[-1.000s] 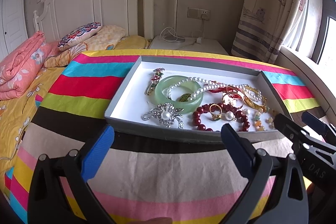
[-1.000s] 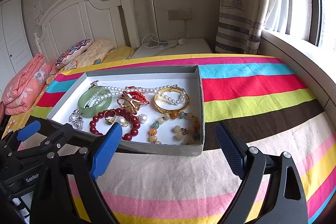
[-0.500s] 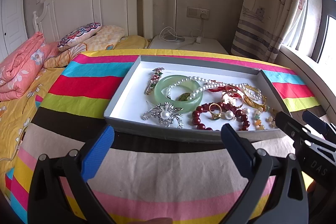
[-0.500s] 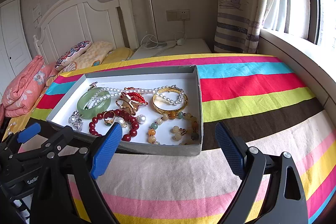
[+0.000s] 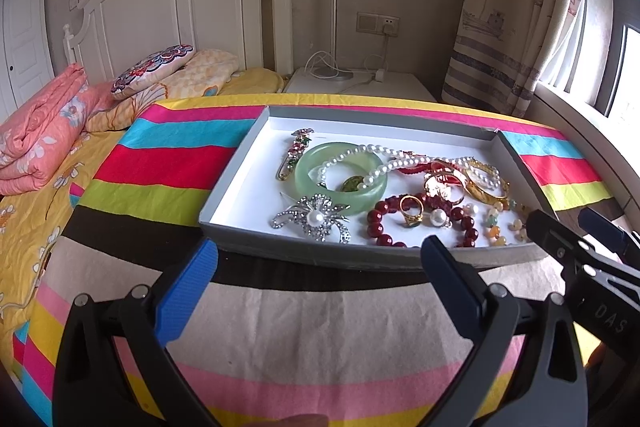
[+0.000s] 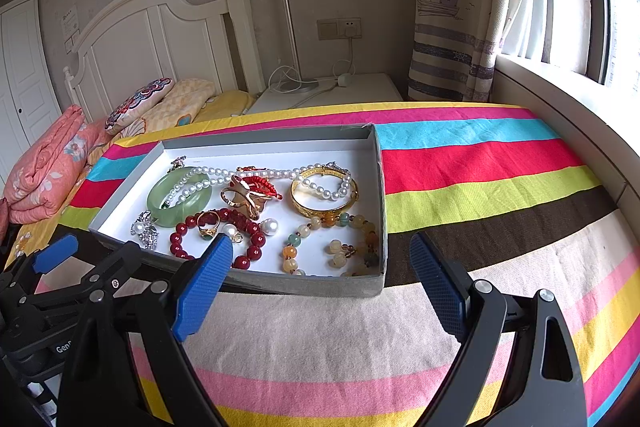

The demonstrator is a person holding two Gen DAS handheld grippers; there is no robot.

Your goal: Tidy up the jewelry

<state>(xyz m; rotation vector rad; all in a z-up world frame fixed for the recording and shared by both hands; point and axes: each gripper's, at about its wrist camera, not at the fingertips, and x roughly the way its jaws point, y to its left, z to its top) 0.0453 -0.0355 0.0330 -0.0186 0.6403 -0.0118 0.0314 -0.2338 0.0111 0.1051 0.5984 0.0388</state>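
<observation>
On the striped bedspread (image 6: pixel 480 163), your left gripper (image 5: pixel 320 275) and right gripper (image 6: pixel 320 267) hover spread wide, empty, just before the grey tray (image 6: pixel 376 187). Inside: tangled pearl necklace (image 6: pixel 224 173) draped over the jade bangle (image 5: pixel 340 173), red bead bracelet (image 6: pixel 256 239), gold bangle (image 6: pixel 308 205), brooch (image 5: pixel 316 217). Jade's slick, brittle; pinch its rim. Pearls limp, snaggy.
</observation>
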